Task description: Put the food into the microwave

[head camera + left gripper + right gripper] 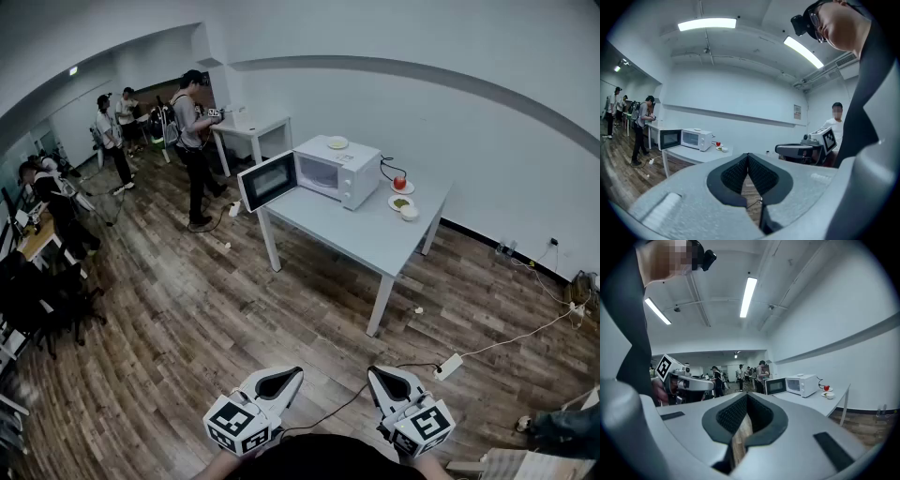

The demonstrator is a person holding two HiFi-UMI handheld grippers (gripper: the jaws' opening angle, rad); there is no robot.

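Far across the room a white microwave (330, 167) stands on a grey table (361, 234), its door (267, 180) swung open to the left. Right of it a red food item (400, 182) sits on a small plate. A plate of green food (400, 202) and a small white bowl (410, 213) lie just in front. My left gripper (278, 380) and right gripper (394, 382) are held low and close to me, both shut and empty. The microwave (696, 139) shows small in the left gripper view, beyond the left gripper (748, 157). In the right gripper view the microwave (802, 384) appears past the right gripper (747, 397).
A small plate (337, 142) rests on top of the microwave. A power strip (448, 366) and cables lie on the wooden floor between me and the table. Several people stand at the back left near a white desk (251, 127). Dark chairs (37, 300) line the left side.
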